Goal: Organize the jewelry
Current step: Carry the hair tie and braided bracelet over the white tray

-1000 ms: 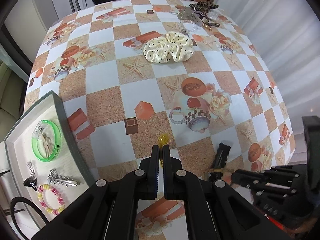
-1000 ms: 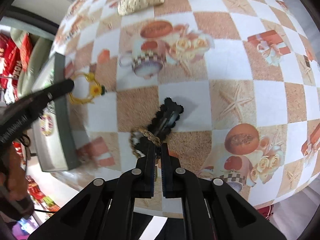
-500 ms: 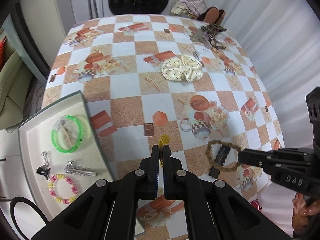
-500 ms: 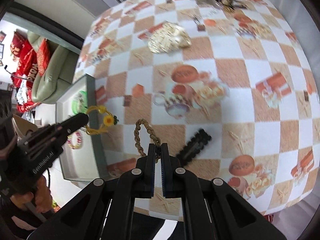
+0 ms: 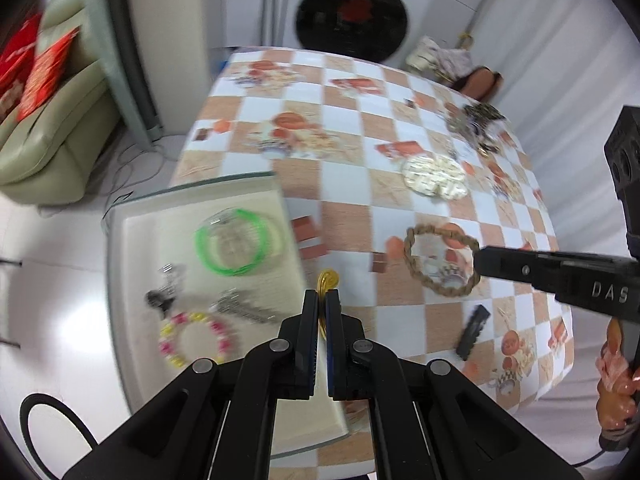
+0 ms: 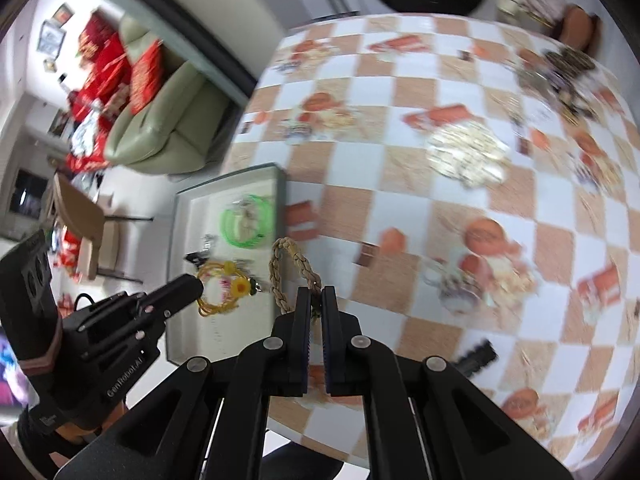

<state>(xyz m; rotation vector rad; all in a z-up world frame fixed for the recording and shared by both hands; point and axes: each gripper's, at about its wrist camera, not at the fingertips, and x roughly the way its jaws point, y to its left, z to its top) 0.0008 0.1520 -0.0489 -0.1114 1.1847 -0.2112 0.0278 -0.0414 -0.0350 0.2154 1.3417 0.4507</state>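
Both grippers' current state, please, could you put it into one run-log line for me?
left gripper: shut on yellow flower bracelet | right gripper: shut on braided rope bracelet | both held above tray | black hair clip: on table

My left gripper [image 5: 322, 304] pinches a yellow flower bracelet [image 6: 224, 288]; my right gripper [image 6: 316, 300] pinches a braided tan bracelet [image 5: 440, 260]; both loops hang beside the tray [image 5: 120, 248].

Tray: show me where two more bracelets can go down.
The tray has bare floor in its near end, below the bead bracelet and silver clip, and a strip above the green bangle. The middle is crowded, with an earring too.
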